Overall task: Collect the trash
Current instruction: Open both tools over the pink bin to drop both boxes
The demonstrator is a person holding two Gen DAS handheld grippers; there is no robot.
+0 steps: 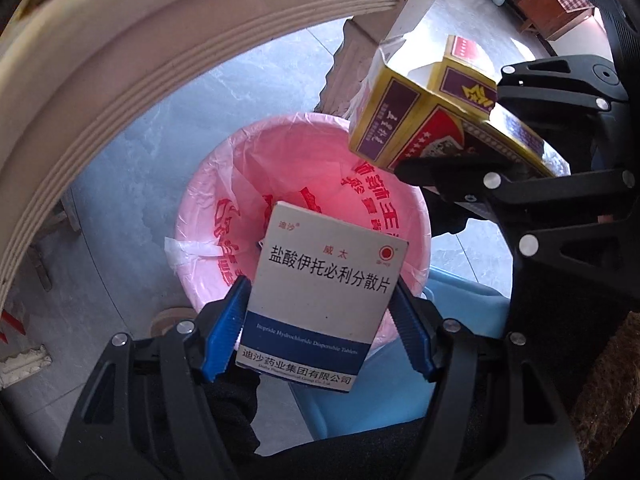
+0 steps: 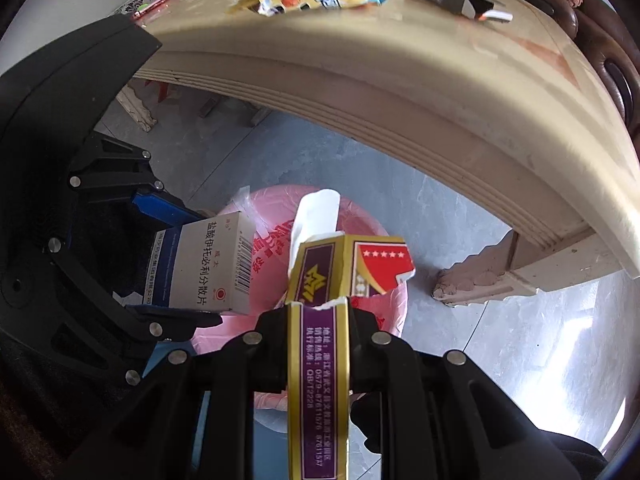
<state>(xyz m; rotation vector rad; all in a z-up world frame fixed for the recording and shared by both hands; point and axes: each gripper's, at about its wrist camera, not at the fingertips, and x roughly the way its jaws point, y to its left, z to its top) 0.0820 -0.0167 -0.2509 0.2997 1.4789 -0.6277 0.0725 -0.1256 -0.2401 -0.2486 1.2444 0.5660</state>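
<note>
Ribbed blue tool [image 1: 320, 320] clamps flat cardboard box [image 1: 324, 300].

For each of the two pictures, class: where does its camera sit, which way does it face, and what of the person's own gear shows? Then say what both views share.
Left wrist: sits on the left gripper, facing down at the pink bin; its blue fingers clamp a white medicine box.
Right wrist: sits on the right gripper, facing down past the table; its black fingers pinch a torn gold carton.
Shared: bin, table edge, both boxes, and each view shows the other gripper.
</note>
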